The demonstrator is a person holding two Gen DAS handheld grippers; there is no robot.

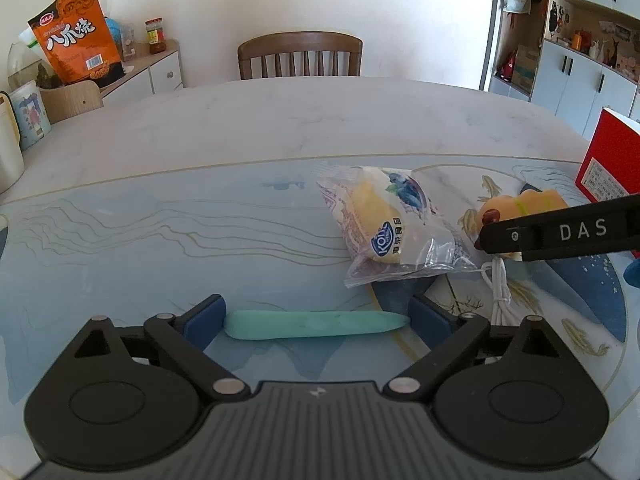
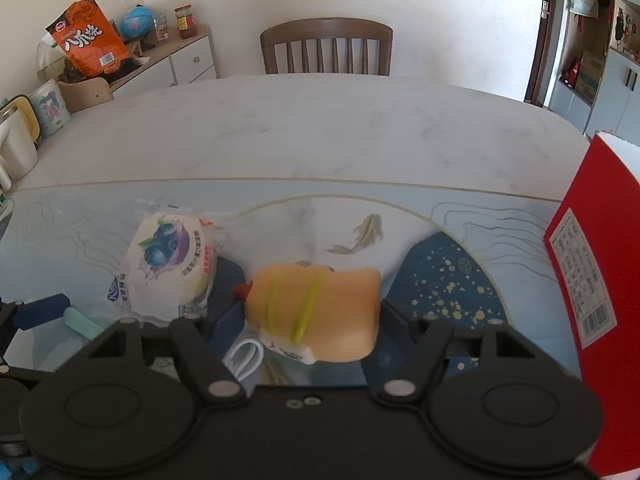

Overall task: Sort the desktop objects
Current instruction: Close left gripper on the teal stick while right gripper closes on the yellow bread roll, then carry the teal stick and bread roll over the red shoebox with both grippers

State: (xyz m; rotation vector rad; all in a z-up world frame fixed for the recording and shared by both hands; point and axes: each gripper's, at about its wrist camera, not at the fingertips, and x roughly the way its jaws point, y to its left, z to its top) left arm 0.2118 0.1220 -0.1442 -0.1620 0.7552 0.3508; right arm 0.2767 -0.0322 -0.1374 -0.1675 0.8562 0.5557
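A teal stick-shaped object (image 1: 316, 325) lies crosswise on the patterned mat between the blue pads of my left gripper (image 1: 316, 322); the jaws are wide apart and its ends sit just at the pads. My right gripper (image 2: 312, 312) has its pads on both sides of an orange toy with yellow-green bands (image 2: 320, 312), also seen in the left wrist view (image 1: 520, 206); firm contact is unclear. A packaged blueberry bread (image 1: 388, 220) lies between the two, also in the right wrist view (image 2: 168, 268). A white cable (image 1: 498, 292) lies under the toy.
A red box (image 2: 588, 280) stands at the right edge of the mat, close to my right gripper. A wooden chair (image 1: 300, 56) stands behind the marble table (image 1: 280, 128). Cups and an orange snack bag (image 1: 78, 36) are at the far left.
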